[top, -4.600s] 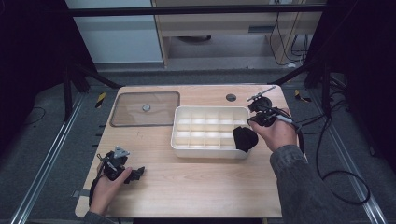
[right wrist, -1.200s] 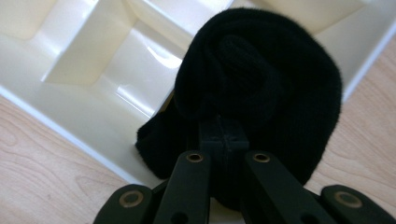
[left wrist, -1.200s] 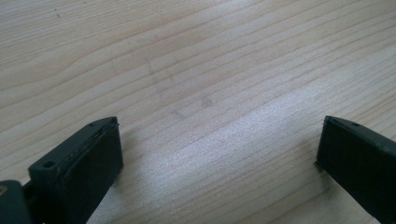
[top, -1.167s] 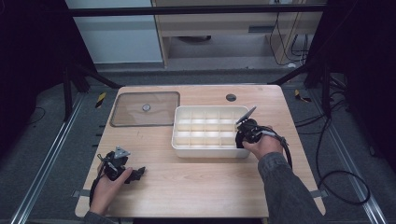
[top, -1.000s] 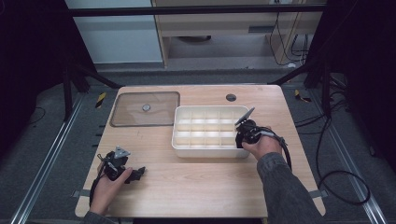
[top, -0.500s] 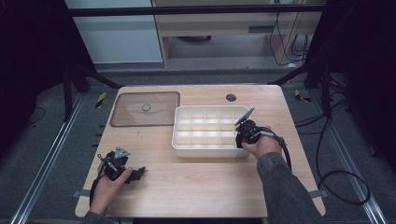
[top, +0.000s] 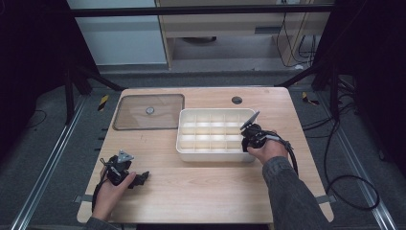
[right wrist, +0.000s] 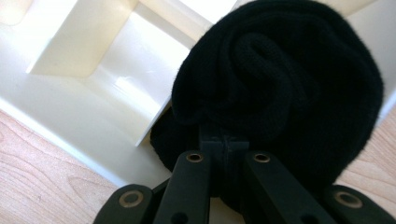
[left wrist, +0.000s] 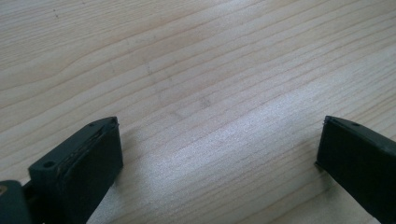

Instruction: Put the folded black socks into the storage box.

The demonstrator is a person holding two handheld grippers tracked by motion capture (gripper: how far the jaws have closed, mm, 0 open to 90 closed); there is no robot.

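Bare wooden table [top: 210, 187] between left gripper [top: 139, 179] and right gripper [top: 246, 142]: open passage along the near edge. White divided tray [top: 191, 143] blocks the centre; its inner walls split it into small cells. Rolled black cloth [right wrist: 280, 88] plugs the tray's near right corner cell. Clear lid [top: 149, 111] lies flat just left of the tray, low obstacle

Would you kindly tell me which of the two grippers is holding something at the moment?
The right gripper, at the white divided tray's near right corner: its fingers are shut on a black rolled sock. The left gripper rests open over bare table.
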